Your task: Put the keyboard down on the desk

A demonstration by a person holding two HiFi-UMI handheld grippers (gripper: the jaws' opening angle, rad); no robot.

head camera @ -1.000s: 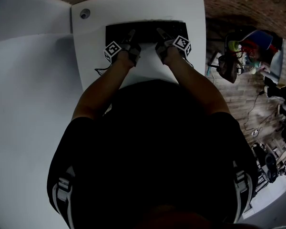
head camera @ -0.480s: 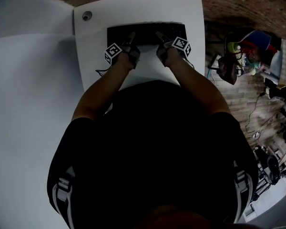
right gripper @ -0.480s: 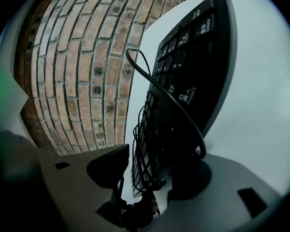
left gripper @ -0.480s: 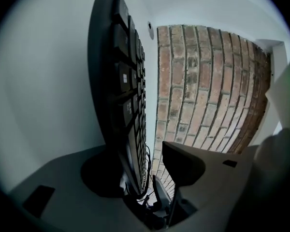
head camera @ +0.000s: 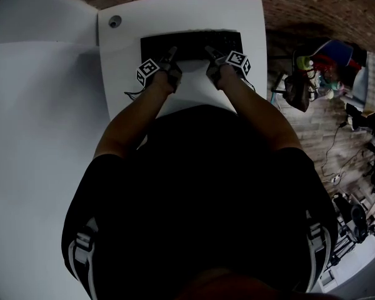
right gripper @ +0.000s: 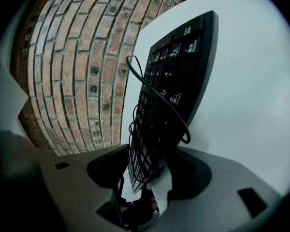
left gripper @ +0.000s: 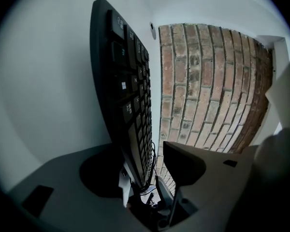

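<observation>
The black keyboard (head camera: 190, 44) is laid flat on the white table (head camera: 250, 17), toward its far edge. Its near long edge is straddled by the left tool (head camera: 171, 52) and the right tool (head camera: 210, 50). The left tool's jaws are opening and the right tool's are spread wide, with the keyboard's edge seen between each pair, unclamped. A black cable (right gripper: 157, 91) is looped over the keys.

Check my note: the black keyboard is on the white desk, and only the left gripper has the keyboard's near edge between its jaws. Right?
Not quite: both grippers do. The right gripper view shows the right gripper with open jaws either side of the keyboard at its near edge, like the left gripper, whose jaws are opening. The black keyboard on the white desk stands.
</observation>
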